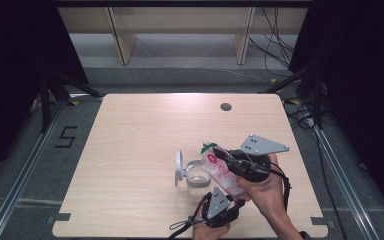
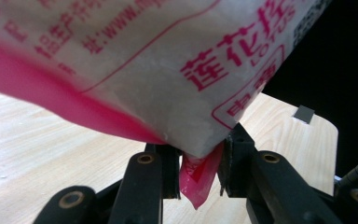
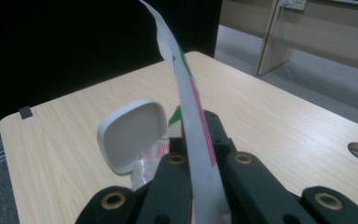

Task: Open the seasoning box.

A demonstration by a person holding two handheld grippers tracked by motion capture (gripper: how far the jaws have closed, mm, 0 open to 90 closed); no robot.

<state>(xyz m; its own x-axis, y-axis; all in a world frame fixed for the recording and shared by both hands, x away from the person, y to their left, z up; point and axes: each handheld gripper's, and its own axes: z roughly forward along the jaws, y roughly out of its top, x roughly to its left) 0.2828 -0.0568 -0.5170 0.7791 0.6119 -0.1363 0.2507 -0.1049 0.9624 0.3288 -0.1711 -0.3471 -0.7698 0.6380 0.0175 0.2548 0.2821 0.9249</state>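
Note:
A white and pink plastic bag (image 1: pixel 223 175) with red print, full of white grains, hangs slanted over a small clear container (image 1: pixel 198 179) whose white flip lid (image 1: pixel 179 167) stands open. My left gripper (image 1: pixel 234 200) is shut on the bag's pink bottom seam (image 2: pixel 196 182), which sits pinched between its jaws (image 2: pixel 199 156). My right gripper (image 1: pixel 223 156) is shut on the bag's upper end. In the right gripper view that gripper (image 3: pixel 193 137) clamps the bag's thin edge (image 3: pixel 186 100), with the lid (image 3: pixel 131 135) just beyond on the left.
The light wooden table (image 1: pixel 140 135) has a round cable hole (image 1: pixel 225 106) near its far edge. Dark curtains flank the table, and wooden shelf legs (image 1: pixel 121 35) and cables lie beyond it. The container stands near the table's front edge.

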